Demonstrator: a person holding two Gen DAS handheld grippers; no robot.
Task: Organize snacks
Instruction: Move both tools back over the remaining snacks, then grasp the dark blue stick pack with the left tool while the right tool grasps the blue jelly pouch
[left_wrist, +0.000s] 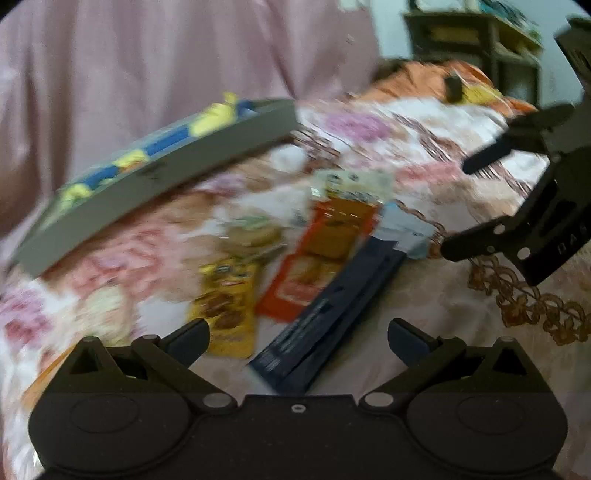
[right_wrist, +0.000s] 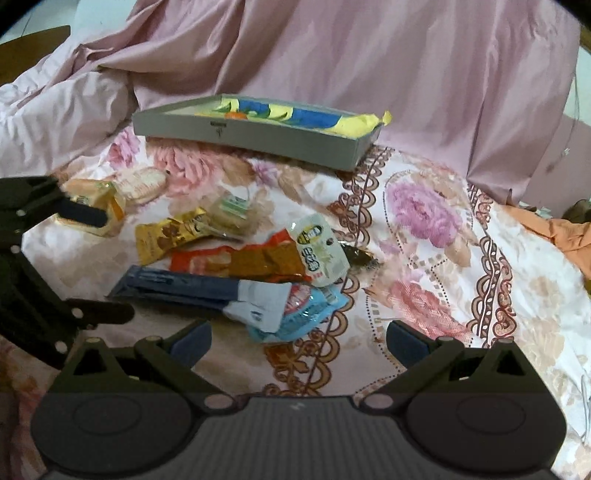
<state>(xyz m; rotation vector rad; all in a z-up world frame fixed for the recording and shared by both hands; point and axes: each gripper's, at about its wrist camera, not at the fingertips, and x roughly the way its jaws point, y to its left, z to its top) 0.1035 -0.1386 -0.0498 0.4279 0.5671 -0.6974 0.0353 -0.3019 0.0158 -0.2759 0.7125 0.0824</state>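
left gripper (left_wrist: 299, 332) jaws apart, empty | right gripper (right_wrist: 299, 334) jaws apart, empty | snacks (right_wrist: 236, 258) heaped on bedspread (right_wrist: 424, 221), 6 o'clock of tray (right_wrist: 258, 140) | navy pack (right_wrist: 177, 286) nearest: light, crinkly, likely slippery; pinch flat end seam

A flowered bedspread (right_wrist: 424, 221) is lying across the whole near and middle ground, showing pink and purple blooms with brown scrolled borders running toward the far side. Behind it, at the far side, a pink sheet (right_wrist: 332, 55) is hanging and bunching in loose folds, spilling down onto the left as a crumpled heap. At the far right, an orange cloth (right_wrist: 569, 232) is resting on the bedspread's edge. In the blurred left wrist view, a dark wooden shelf (left_wrist: 476, 48) is standing at the far right beside a pale wall.
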